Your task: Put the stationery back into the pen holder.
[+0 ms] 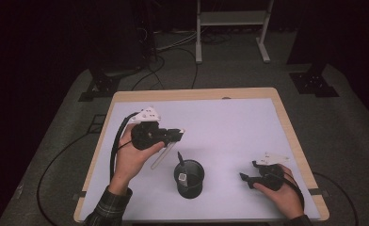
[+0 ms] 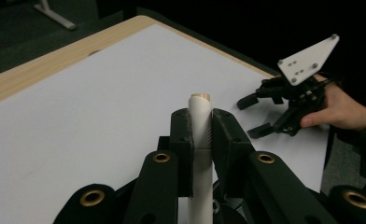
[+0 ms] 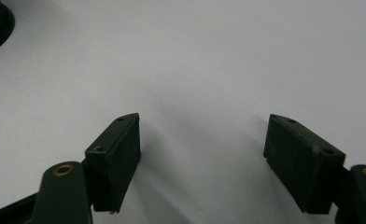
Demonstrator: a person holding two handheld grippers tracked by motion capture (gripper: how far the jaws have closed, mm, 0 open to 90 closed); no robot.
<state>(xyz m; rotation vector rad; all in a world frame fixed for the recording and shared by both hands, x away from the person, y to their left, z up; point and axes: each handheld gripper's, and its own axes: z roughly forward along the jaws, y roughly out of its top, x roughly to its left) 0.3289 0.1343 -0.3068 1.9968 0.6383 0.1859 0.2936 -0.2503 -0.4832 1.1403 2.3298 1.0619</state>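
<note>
Dark floor and cables surround a table with a pale wooden rim and a white top under dim light. Beyond its far edge stands a white metal frame on the grey floor.

On the left side, the person's left hand holds the left gripper raised above the white top, pointing toward the right. Its jaws are clamped together on a white tube, which hangs slanting down from the jaws toward the person, clear of the table. From the left gripper view the tube runs upright between the two black pads, both pressing against its sides, and its tan end pokes out just past the tips. A checked sleeve covers that forearm near the bottom edge.

Near the middle, just right of the tube's lower end, a black cup stands upright on the white top. A dark stick-like item leans inside it, with its tip rising above the rim, and a small pale square object lies at the bottom. The cup and the tube are apart.

On the right side, the right hand rests the right gripper low on the table, pointing left toward the cup but well short of it. Its jaws stand apart with nothing between them; the right gripper view shows bare white surface between the two pads.
</note>
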